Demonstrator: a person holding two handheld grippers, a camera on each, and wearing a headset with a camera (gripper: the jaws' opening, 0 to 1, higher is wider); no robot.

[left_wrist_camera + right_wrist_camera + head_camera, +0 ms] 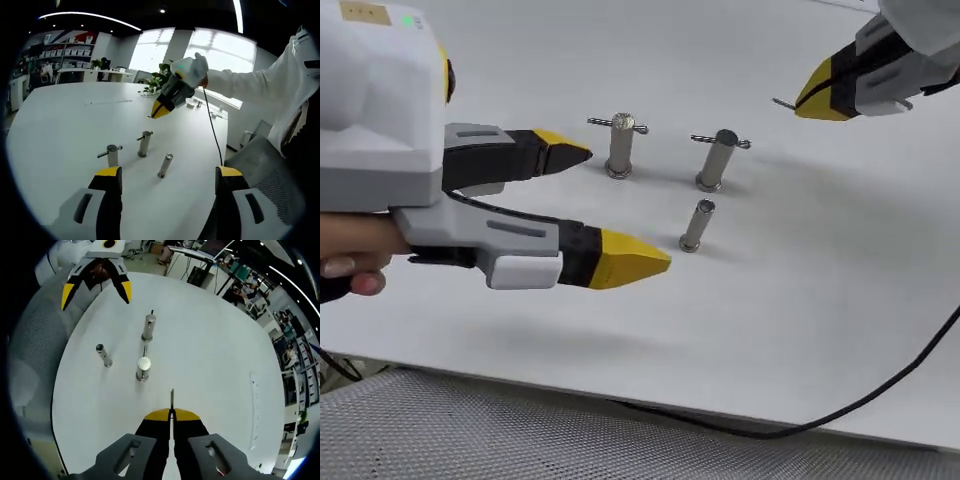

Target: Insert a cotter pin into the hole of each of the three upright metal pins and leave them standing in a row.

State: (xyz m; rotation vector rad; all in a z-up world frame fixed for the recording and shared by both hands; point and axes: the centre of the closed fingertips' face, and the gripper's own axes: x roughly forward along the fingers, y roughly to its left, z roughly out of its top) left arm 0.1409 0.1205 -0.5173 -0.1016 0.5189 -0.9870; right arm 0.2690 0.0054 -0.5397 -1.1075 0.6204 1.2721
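Observation:
Three upright metal pins stand on the white table (800, 300). The far-left pin (620, 146) and the far-right pin (717, 159) each carry a cotter pin through the top. The nearer pin (697, 225) has a bare top. My left gripper (610, 205) is open just left of the pins, holding nothing. Its own view has the bare pin (165, 165) between its jaws, further off. My right gripper (818, 100) hovers at the upper right, shut on a cotter pin (782, 103). From its own view the cotter pin (171, 399) pokes out of the gripper (171, 414) toward the pins.
A black cable (880, 390) trails across the table's near right edge. A grey mesh chair seat (470, 430) lies below the front edge. A white sleeve (260, 80) reaches in behind the right gripper (162, 107). Desks and shelves stand far behind.

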